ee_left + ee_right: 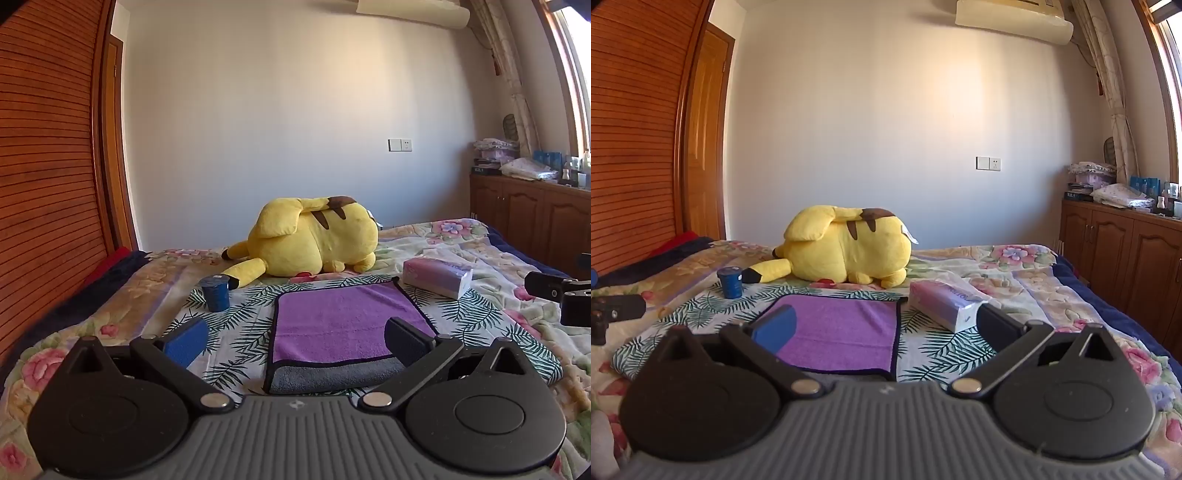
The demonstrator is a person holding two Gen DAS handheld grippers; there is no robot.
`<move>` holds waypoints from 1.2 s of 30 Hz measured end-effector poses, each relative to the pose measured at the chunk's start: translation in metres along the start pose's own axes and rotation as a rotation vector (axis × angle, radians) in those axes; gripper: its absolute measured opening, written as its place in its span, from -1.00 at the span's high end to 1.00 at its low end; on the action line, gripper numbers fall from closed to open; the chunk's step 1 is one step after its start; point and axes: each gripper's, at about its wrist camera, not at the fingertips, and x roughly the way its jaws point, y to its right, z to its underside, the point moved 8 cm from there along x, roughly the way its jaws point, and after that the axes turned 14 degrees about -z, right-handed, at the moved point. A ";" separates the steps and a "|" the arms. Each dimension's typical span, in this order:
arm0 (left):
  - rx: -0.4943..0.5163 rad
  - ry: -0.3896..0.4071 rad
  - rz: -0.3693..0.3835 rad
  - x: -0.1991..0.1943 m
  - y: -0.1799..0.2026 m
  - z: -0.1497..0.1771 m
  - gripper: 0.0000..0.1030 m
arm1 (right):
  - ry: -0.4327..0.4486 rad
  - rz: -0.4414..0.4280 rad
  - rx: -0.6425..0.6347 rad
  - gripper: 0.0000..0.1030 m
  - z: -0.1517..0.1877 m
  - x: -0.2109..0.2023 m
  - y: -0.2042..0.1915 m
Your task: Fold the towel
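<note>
A purple towel (343,325) with a dark border lies flat on a leaf-print cloth (240,321) on the bed; its near edge is turned over and shows grey. My left gripper (295,341) is open and empty, held just short of the towel's near edge, the fingers spread wider than half the towel. In the right wrist view the towel (842,332) lies left of centre. My right gripper (886,328) is open and empty over the towel's near right corner. The right gripper's body shows at the right edge of the left wrist view.
A yellow plush toy (310,240) lies behind the towel. A blue cup (216,293) stands at the towel's far left and a tissue pack (437,275) at its far right. A wooden wardrobe (44,184) is left, low cabinets (532,221) right.
</note>
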 end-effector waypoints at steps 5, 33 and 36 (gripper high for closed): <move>0.001 0.002 -0.002 0.000 0.000 0.000 -0.69 | 0.000 0.000 0.001 -1.00 0.000 0.000 0.000; 0.001 0.000 -0.003 0.001 -0.002 -0.001 -0.69 | -0.001 0.001 -0.002 -1.00 0.000 0.001 -0.001; 0.001 0.000 -0.002 0.001 -0.002 -0.001 -0.69 | -0.001 0.002 -0.002 -1.00 -0.001 0.001 -0.001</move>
